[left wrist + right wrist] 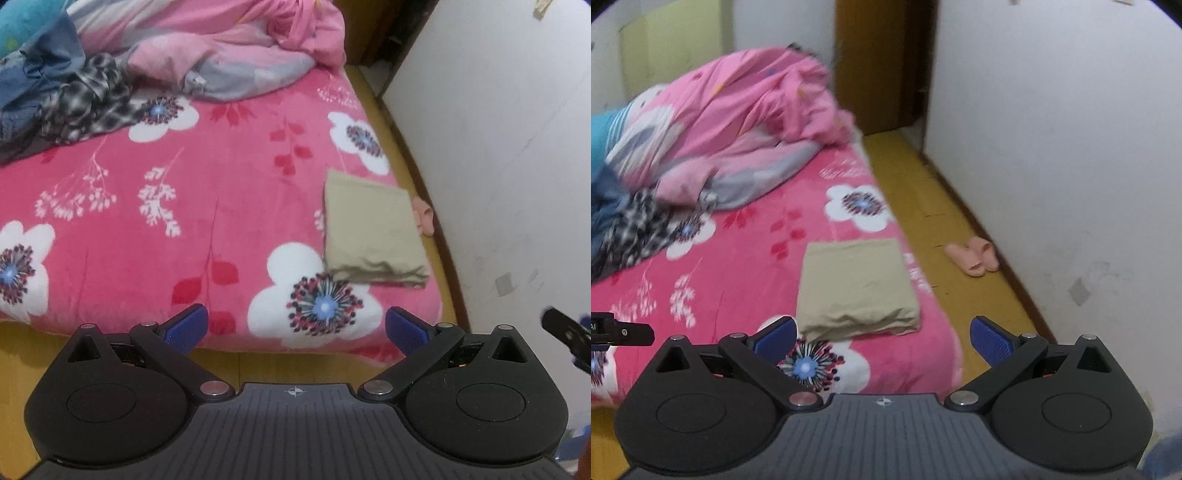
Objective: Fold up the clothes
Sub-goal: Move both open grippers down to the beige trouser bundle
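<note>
My left hand-held gripper [296,325] and right hand-held gripper [883,336] both stand wide and empty at the near edge of the bed [229,206], and each one's tip pokes into the other's view, blurred and cut off at the frame edge. The folded beige garment [857,284] lies flat by the bed's right edge, and in the left view it hides most of the pink slippers [975,256] on the floor. The unfolded clothes [70,103] at the far left run out of frame beside the pink quilt [738,122], so I cannot count them.
</note>
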### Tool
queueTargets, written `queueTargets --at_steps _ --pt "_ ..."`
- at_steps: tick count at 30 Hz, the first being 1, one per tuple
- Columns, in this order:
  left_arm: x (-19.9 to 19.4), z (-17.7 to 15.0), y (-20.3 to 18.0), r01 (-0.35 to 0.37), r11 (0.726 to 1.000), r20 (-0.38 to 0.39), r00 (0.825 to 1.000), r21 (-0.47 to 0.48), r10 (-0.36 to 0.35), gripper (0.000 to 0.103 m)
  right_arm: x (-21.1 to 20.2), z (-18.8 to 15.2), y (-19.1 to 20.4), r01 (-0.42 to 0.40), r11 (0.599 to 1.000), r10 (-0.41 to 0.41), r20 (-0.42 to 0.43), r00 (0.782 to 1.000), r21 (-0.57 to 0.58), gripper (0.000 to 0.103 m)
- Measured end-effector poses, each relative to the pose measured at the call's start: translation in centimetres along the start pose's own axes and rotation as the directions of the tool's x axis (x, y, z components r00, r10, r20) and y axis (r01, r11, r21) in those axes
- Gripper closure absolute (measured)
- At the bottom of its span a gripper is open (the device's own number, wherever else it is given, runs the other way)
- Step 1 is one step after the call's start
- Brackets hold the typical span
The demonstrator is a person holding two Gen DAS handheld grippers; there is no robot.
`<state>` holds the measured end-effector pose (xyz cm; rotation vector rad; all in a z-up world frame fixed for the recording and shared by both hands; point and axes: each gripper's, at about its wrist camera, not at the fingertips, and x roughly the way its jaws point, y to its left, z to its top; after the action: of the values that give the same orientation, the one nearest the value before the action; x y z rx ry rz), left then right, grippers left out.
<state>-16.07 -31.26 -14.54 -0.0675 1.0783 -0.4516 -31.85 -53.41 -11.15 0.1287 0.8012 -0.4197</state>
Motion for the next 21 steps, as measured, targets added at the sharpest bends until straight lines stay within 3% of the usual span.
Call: queueTargets --at_steps 3,5,9,11,14,17,21 --pt "3.5 -1.7 0.4 -0.047 0.999 0.046 0.998 0.009 0.046 0.0 5.6 -1.4 0.7 -0.082 0.996 0.081 -0.024 0.996 -0.035 0.007" --pt "6.7 -2.5 0.6 -0.084 0.996 0.067 0.994 0.01 0.083 0.001 10.3 -2.5 1.0 -0.134 0.991 0.133 -0.047 0.99 -0.023 0.02" --pt "12.7 -3.1 0.9 -0.119 0.993 0.106 0.987 0.014 0.117 0.007 19.4 -4.7 1.7 -0.234 0.972 0.234 -0.085 0.968 0.009 0.033" --pt "15.2 -3.4 0.8 -0.117 0.992 0.13 0.985 0.037 0.111 0.008 23.0 -6.1 1.9 -0.279 0.96 0.281 -0.092 0.955 0.037 0.047" --pt "18.2 -3.7 0.1 -0.101 0.99 0.141 0.986 0.101 0.086 0.026 27.0 -7.8 2.0 -0.336 0.938 0.343 -0.097 0.934 0.087 0.065" --pt "20.7 -3.4 -0.8 -0.052 0.986 0.144 0.989 0.158 0.029 0.044 29.4 -8.3 2.0 -0.356 0.929 0.363 -0.058 0.93 0.098 0.074" --pt "22.7 -2.4 -2.1 0.019 0.98 0.173 0.983 0.197 -0.054 0.048 31.4 -8.4 2.2 -0.365 0.929 0.366 -0.012 0.931 0.061 0.081"
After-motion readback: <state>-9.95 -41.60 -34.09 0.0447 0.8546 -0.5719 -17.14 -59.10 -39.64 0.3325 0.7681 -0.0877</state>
